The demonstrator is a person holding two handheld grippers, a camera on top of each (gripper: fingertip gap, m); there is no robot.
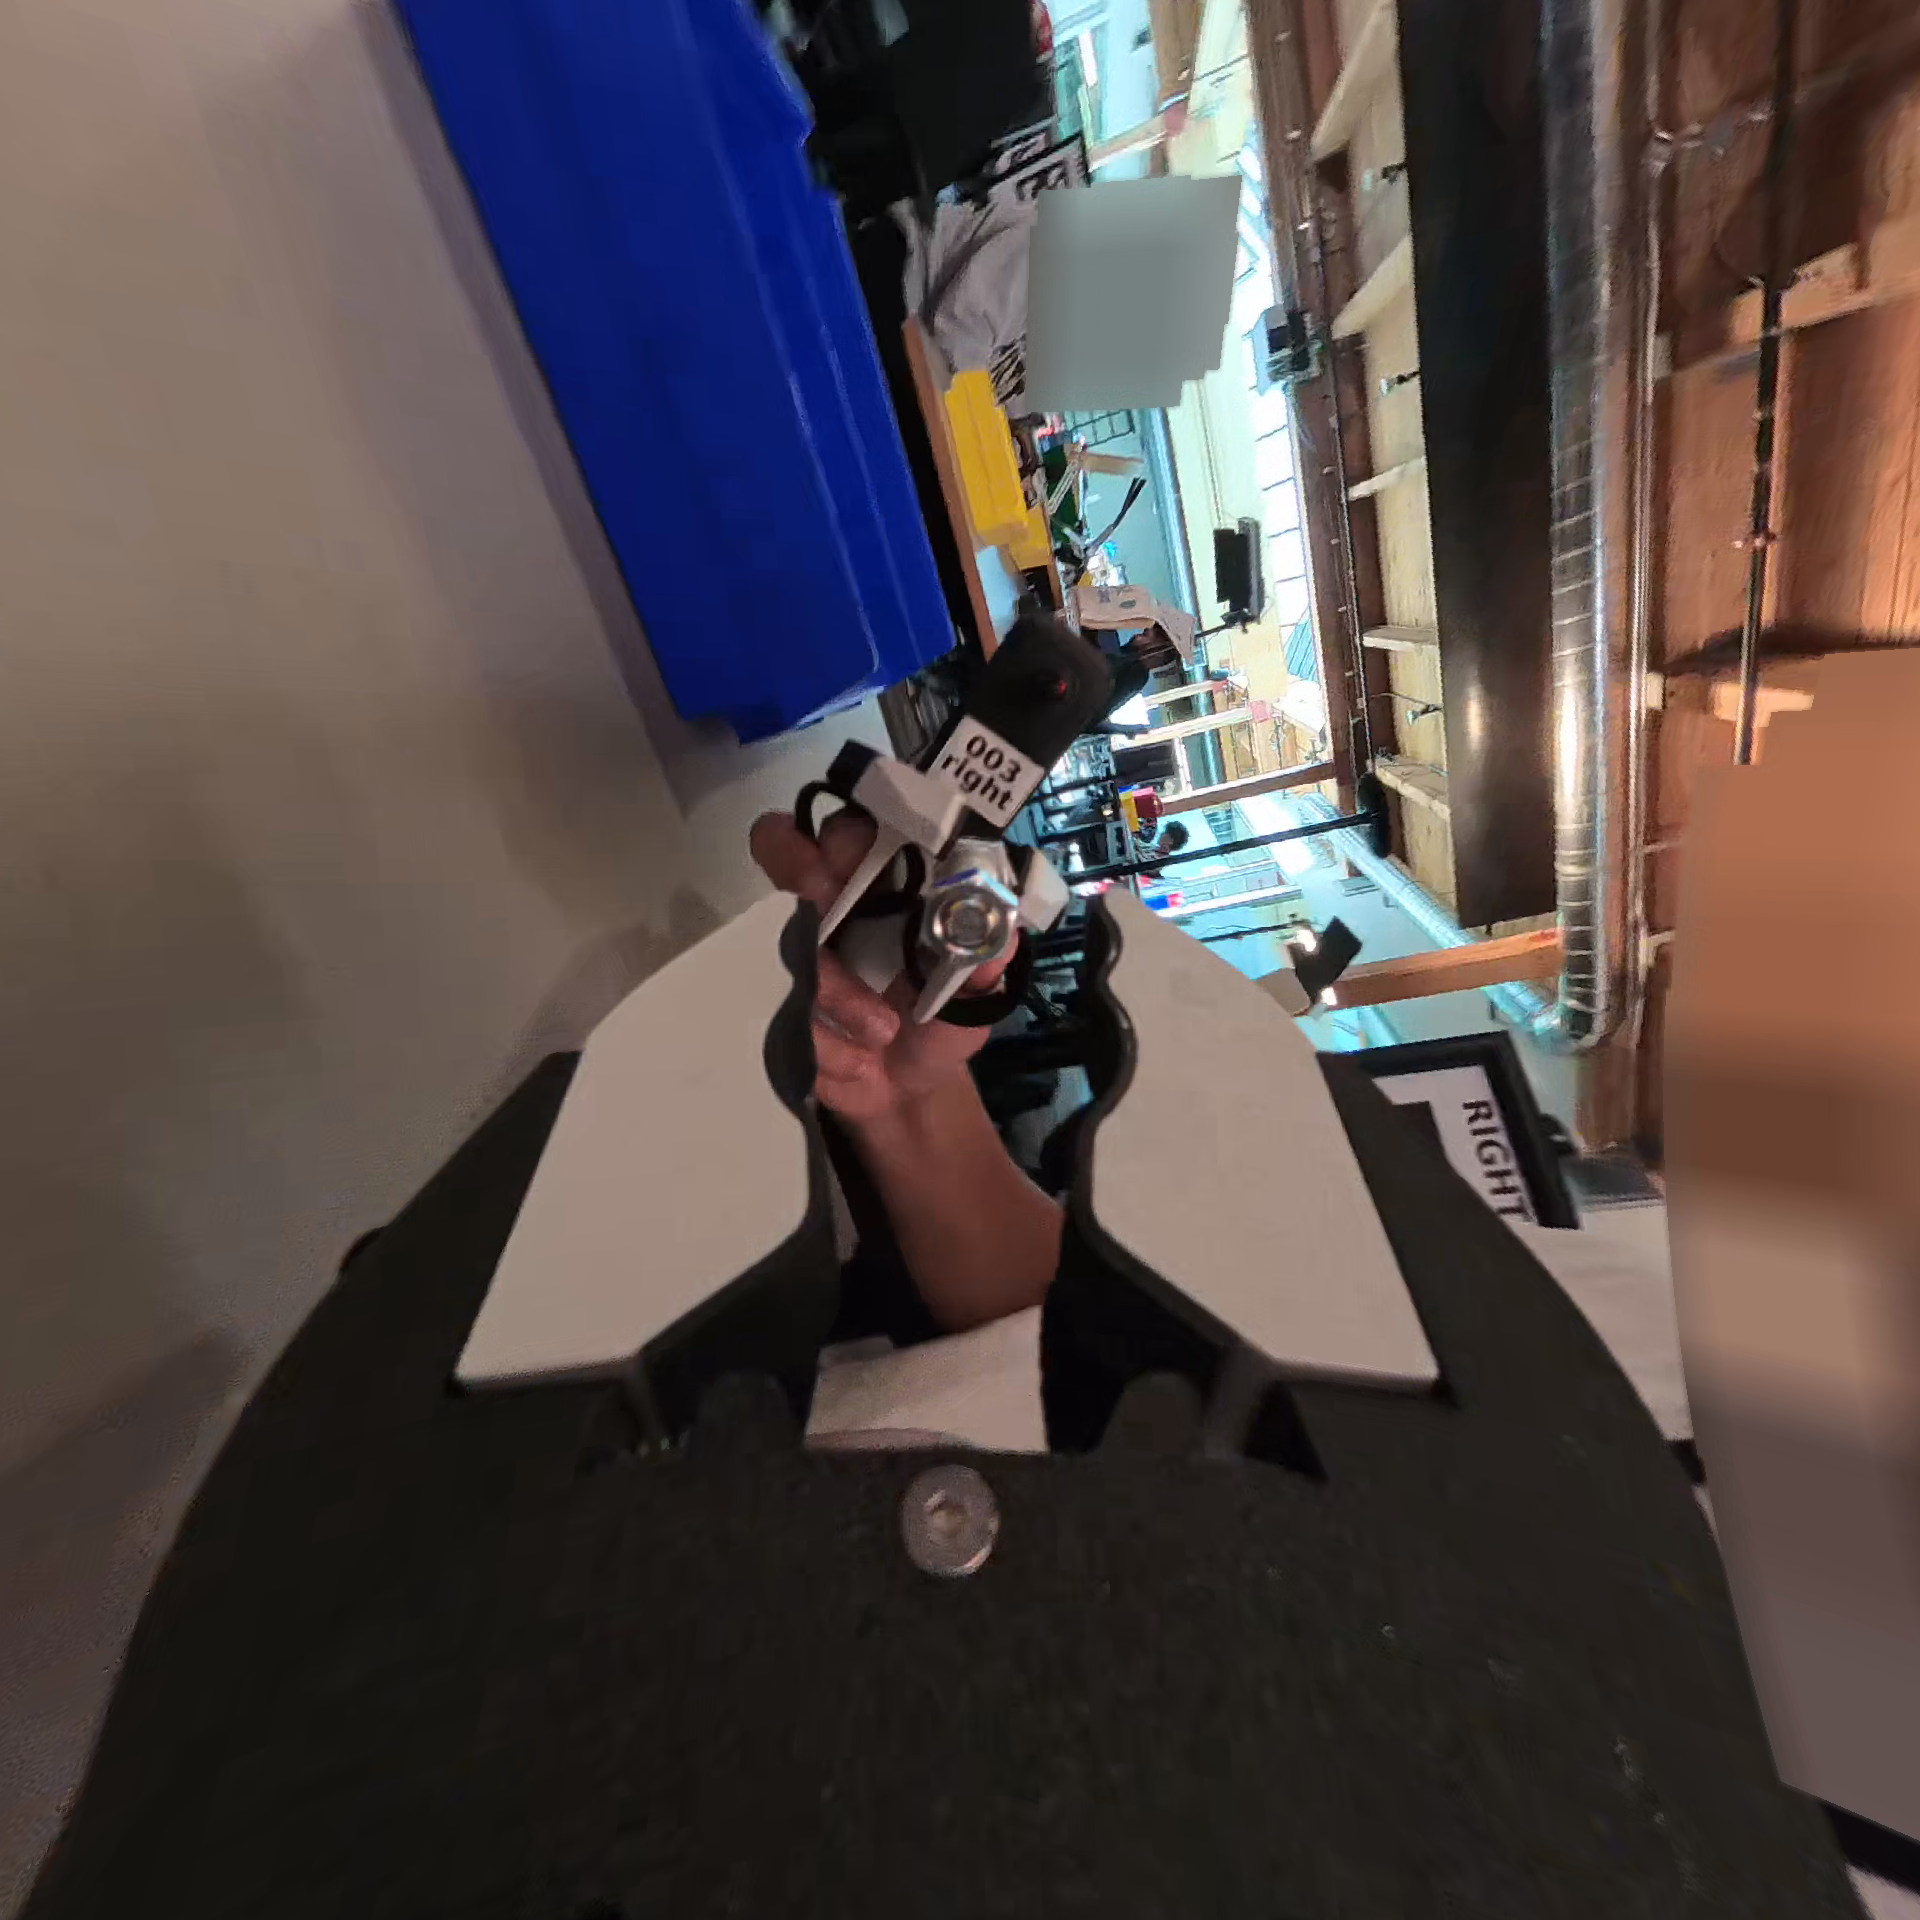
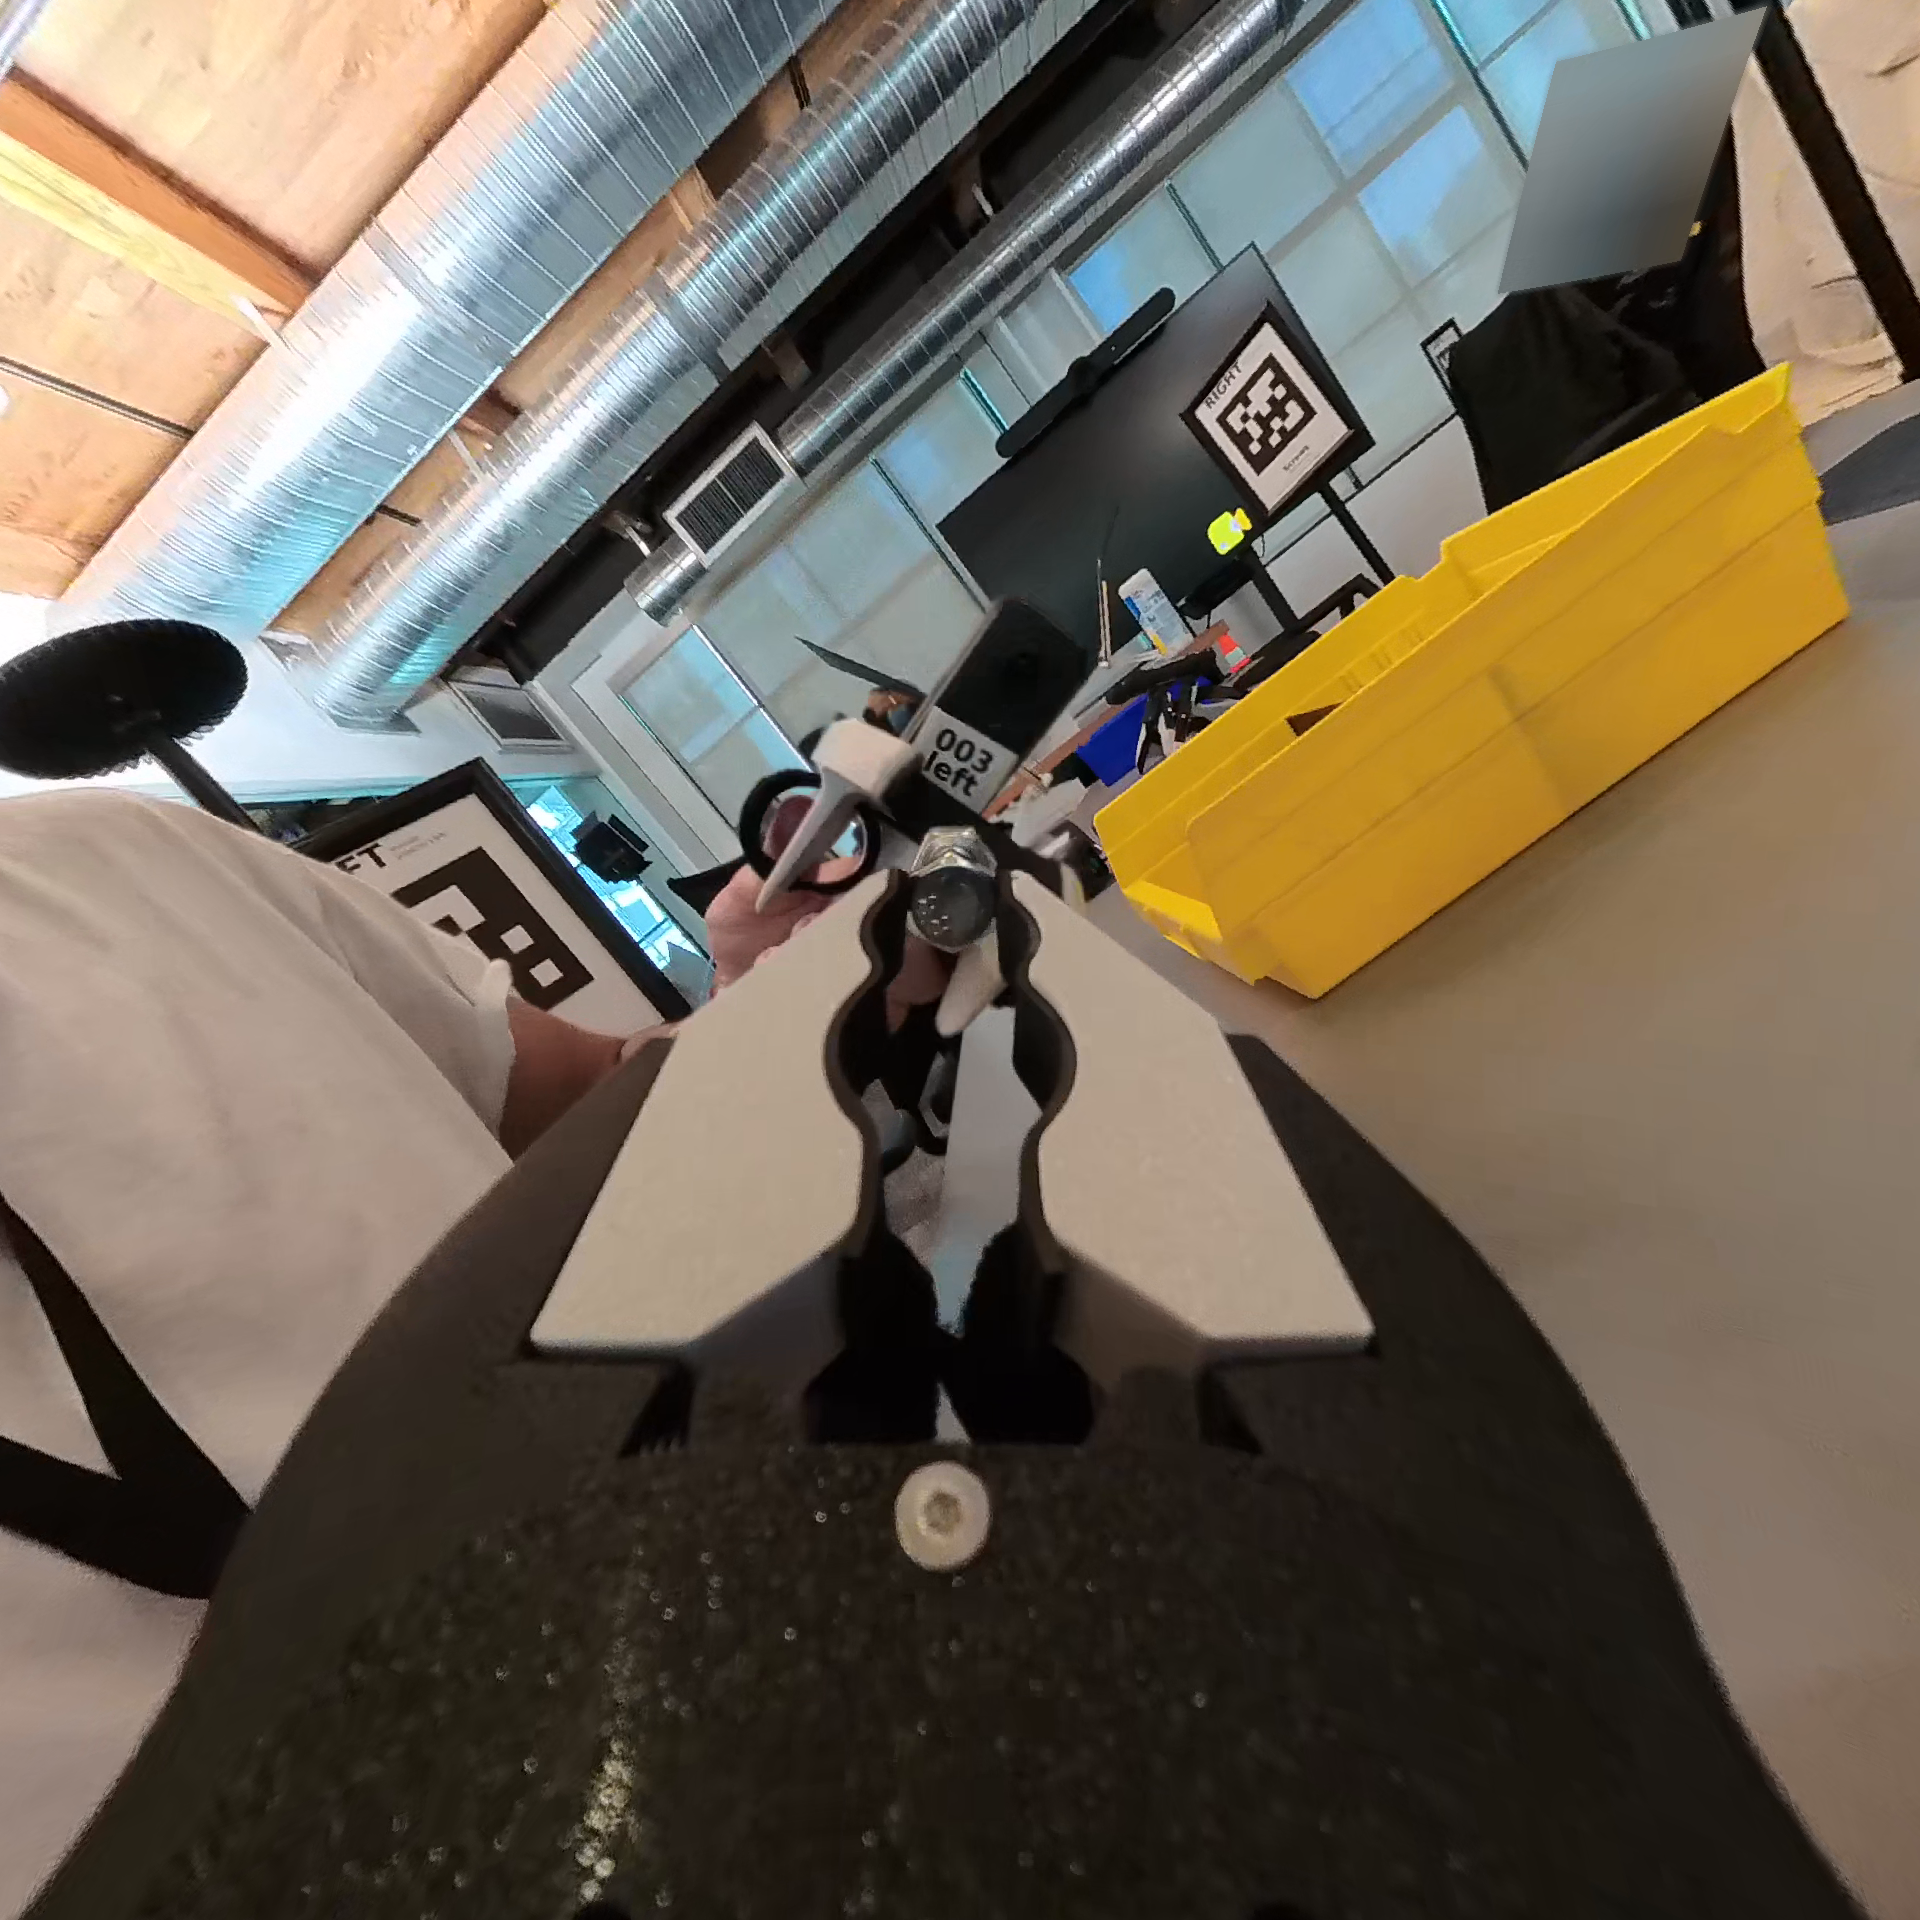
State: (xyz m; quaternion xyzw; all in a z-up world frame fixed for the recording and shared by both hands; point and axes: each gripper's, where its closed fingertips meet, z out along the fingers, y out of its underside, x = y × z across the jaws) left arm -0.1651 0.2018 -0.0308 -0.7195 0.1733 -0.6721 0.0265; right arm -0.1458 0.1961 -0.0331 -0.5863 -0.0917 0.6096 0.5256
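The two grippers face each other in mid-air above a grey table (image 2: 1558,1247). A steel hex bolt (image 2: 945,906) with a nut on it sits between the tips of my right gripper (image 2: 951,899), whose jaws stand narrow and close on the bolt head. In the left wrist view, the nut and bolt end (image 1: 966,920) face the camera. My left gripper (image 1: 951,925) has its jaws wider apart, either side of the nut without touching it. A bare hand (image 1: 883,1049) holds the right gripper behind the bolt.
A blue bin (image 1: 675,364) stands on the table beyond the left gripper. A yellow bin (image 2: 1507,748) stands to the right of the right gripper. Framed black-and-white marker boards (image 2: 1273,416) (image 2: 488,914) stand behind. The person's white shirt (image 2: 208,1039) fills the left. Less than 4 cm separates the two grippers' tips.
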